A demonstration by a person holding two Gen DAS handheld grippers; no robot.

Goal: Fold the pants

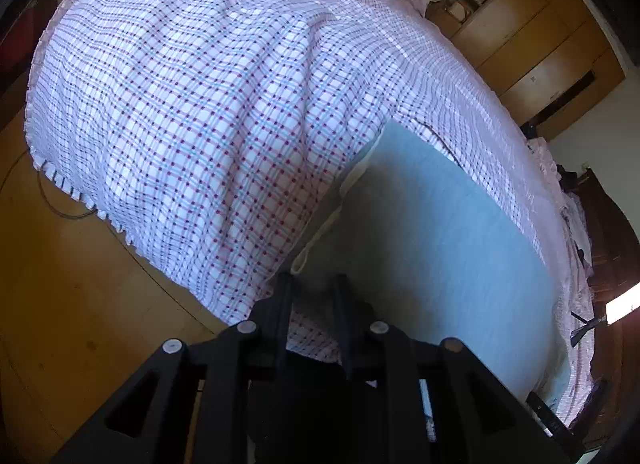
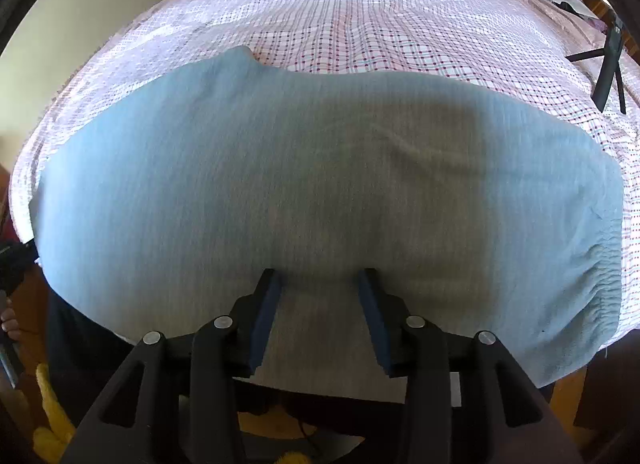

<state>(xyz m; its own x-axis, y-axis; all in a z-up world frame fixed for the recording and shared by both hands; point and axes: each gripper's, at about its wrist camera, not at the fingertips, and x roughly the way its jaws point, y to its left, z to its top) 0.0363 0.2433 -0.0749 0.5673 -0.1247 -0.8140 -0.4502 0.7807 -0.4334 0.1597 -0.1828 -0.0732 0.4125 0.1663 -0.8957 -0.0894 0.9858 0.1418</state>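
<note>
Here 1 blue pants (image 2: 320, 168) flat on 1 checked bedsheet (image 2: 360, 16), 2 grippers.

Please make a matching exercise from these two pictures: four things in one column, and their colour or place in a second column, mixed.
Things:
1. pants
2. bedsheet
3. tripod
4. wardrobe

Descriptions:
A. brown wood, beyond the bed
B. black, standing on the bed's far right side
C. light blue, spread flat
D. white with red and blue checks

Pairs: 1-C, 2-D, 3-B, 4-A
</note>
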